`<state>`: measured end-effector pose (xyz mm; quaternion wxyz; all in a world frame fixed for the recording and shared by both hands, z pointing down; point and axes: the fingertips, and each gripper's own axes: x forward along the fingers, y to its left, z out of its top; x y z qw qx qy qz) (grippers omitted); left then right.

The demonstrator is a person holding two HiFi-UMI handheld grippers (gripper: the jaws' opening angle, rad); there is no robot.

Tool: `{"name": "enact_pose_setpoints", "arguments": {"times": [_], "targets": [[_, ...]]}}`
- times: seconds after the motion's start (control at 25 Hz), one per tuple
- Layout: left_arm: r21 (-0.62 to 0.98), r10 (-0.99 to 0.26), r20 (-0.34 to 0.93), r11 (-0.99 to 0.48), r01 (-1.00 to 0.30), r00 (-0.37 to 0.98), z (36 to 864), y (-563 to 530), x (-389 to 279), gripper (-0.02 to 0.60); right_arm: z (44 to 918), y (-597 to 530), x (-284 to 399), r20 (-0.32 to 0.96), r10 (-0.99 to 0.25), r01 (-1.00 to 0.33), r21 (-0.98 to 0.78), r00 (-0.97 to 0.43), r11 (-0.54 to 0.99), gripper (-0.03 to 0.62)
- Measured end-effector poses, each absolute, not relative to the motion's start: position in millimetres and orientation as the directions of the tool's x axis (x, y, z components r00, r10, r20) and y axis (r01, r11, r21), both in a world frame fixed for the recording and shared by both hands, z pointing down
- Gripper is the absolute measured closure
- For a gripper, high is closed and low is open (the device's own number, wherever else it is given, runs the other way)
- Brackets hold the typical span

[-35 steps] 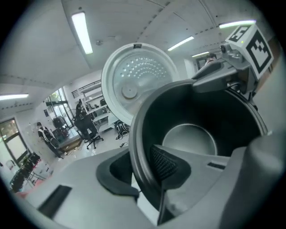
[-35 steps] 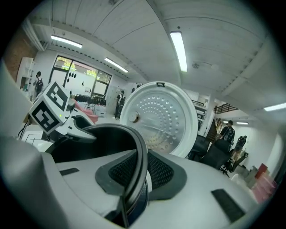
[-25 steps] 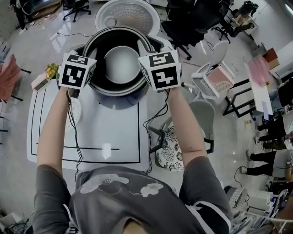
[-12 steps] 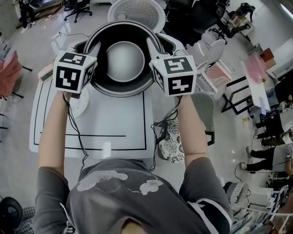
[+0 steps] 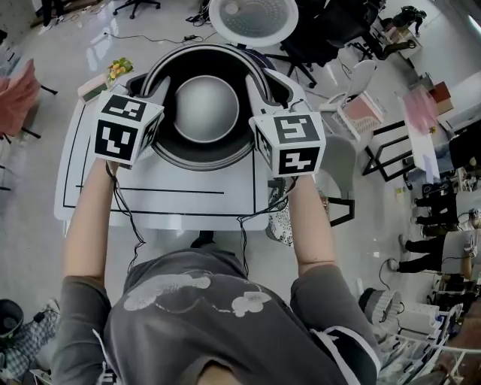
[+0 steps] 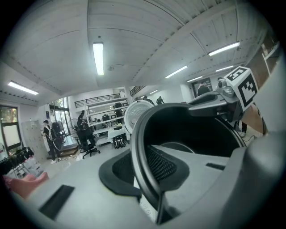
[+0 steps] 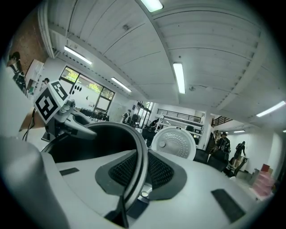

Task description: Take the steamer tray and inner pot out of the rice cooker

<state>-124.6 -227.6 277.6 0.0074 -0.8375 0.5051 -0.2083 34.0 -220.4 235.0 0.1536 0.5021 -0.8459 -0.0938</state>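
Two grippers, one load: you hold the round black inner pot [image 5: 204, 105], grey metal inside, by opposite sides of its rim. Your left gripper [image 5: 159, 89] pinches the left edge and your right gripper [image 5: 257, 84] the right edge. In each gripper view the dark rim runs upright between the jaws, which stand narrow with their ribbed pads pressed on it inside and out.

The pot hangs level between your hands, mouth up, so neither hand is nearer. Being round, it has no long axis to mind, and the line that matters runs from one grip across to the other. The white table top [image 5: 188, 210] with its black outline lies below the pot and towards you, so setting down looks like a matter of lowering both hands evenly, since a tilt could slip the rim off a pad.

Beyond the pot stands the rice cooker's round white perforated lid [image 5: 254, 19], raised open. No steamer tray can be picked out in these views.

Around you are a glossy pale floor [image 5: 45, 248], black office chairs [image 5: 323, 34], ceiling strip lights [image 6: 98, 58] and people [image 6: 49, 134] far off.
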Motion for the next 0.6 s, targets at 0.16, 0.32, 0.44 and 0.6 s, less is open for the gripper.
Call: {"name": "enact_pose_setpoints", "arguments": {"times": [0.16, 0.32, 0.44, 0.6], "targets": [[-0.165, -0.827, 0.353, -0.515, -0.841, 0.438, 294.3, -203.5, -132.9, 0.514, 252.2, -197.3, 21.9, 0.205, -0.871, -0.822, 0.292, -0.446, 0.489, 0.5], [-0.117, -0.795, 0.407, -0.533, -0.838, 0.449, 330.0, -187.6, -141.7, 0.514, 290.0, -183.7, 14.9, 0.282, -0.856, -0.821, 0.27, -0.432, 0.503, 0.5], [-0.079, -0.767, 0.444, -0.549, -0.832, 0.464, 357.2, -178.9, -141.6, 0.515, 316.4, -175.9, 14.8, 0.327, -0.849, -0.825, 0.256, -0.416, 0.503, 0.5], [-0.04, -0.73, 0.488, -0.566, -0.823, 0.479, 388.7, -173.1, -136.7, 0.515, 349.7, -170.7, 19.8, 0.38, -0.836, -0.832, 0.235, -0.397, 0.502, 0.499]]}}
